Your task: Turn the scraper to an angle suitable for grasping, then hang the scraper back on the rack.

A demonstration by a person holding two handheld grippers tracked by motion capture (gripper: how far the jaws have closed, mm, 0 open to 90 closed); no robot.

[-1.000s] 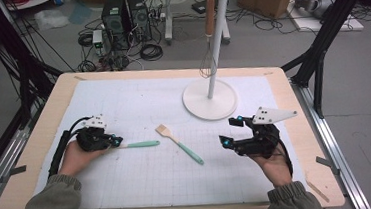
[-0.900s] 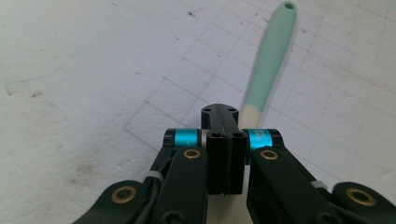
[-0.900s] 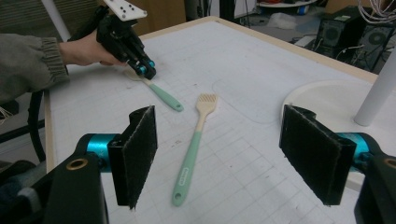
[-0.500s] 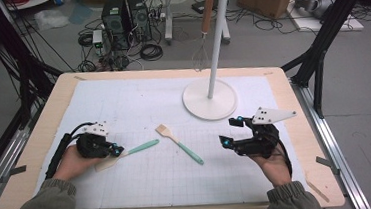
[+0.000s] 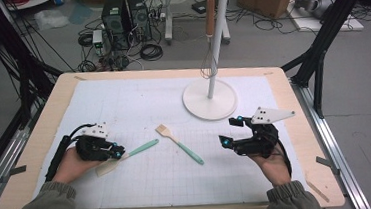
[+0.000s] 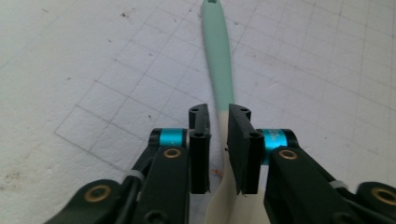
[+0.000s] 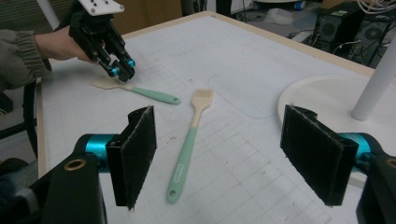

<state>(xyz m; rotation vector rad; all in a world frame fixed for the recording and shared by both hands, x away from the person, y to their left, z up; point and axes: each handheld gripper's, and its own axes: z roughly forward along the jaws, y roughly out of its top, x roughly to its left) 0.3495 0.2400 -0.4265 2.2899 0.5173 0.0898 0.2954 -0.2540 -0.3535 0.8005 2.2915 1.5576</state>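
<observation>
**Fingers (image 6: 200,140) loosening around the spatula (image 6: 218,60)**

On the big white table (image 5: 123,104), beside the round stand (image 5: 209,98): right gripper (image 5: 228,131) held up, wide open and empty, ready for a turn. Left gripper (image 5: 118,154) down low, jaws just opened a tiny bit, spatula neck between them but not squeezed, so lying flat. Green brush (image 5: 179,144) near, in the middle, untouched.
</observation>
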